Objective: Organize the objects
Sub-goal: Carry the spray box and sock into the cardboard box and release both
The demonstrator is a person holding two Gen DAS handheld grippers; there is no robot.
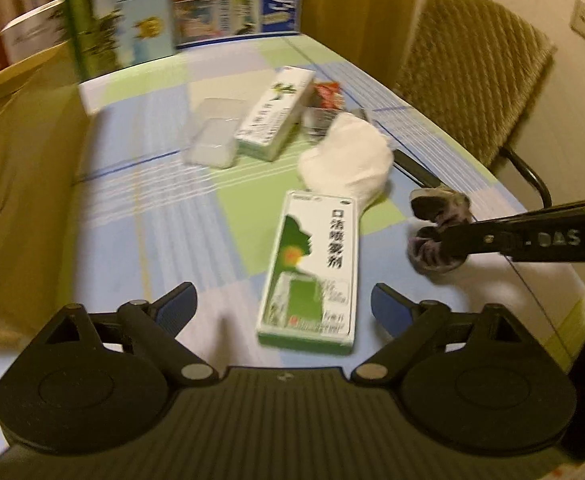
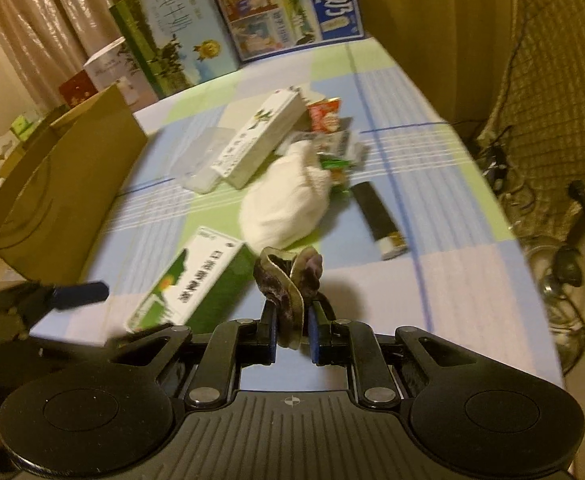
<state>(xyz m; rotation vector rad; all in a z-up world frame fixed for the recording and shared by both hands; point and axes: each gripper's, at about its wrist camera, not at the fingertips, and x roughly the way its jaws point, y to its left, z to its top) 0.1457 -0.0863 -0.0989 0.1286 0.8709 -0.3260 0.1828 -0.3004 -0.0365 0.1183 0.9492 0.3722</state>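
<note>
scrunchie pinched above a checked table, green box waits between spread fingers

left wrist view: the left gripper hangs over the checked tablecloth with its fingers spread wide, gripping nothing. the green box lies flat on the cloth between and just beyond the fingertips. a white sock sits just past the far end of the green box, touching its corner. farther from the green box lie a second white and green box, a clear plastic case beside it, and a red packet. to the right of the green box the right gripper reaches in from the edge, pressed onto a dark scrunchie. a woven chair stands beyond the table edge.

right wrist view: the right gripper has its fingers drawn close, pinching the scrunchie, which bunches up above the pads. the green box lies just left of the scrunchie. the sock rests beyond the green box, with packets behind it and a black tube to its right. a cardboard box stands well left of the green box, and milk cartons line the far edge. one blue pad of the left gripper shows near the green box.
</note>
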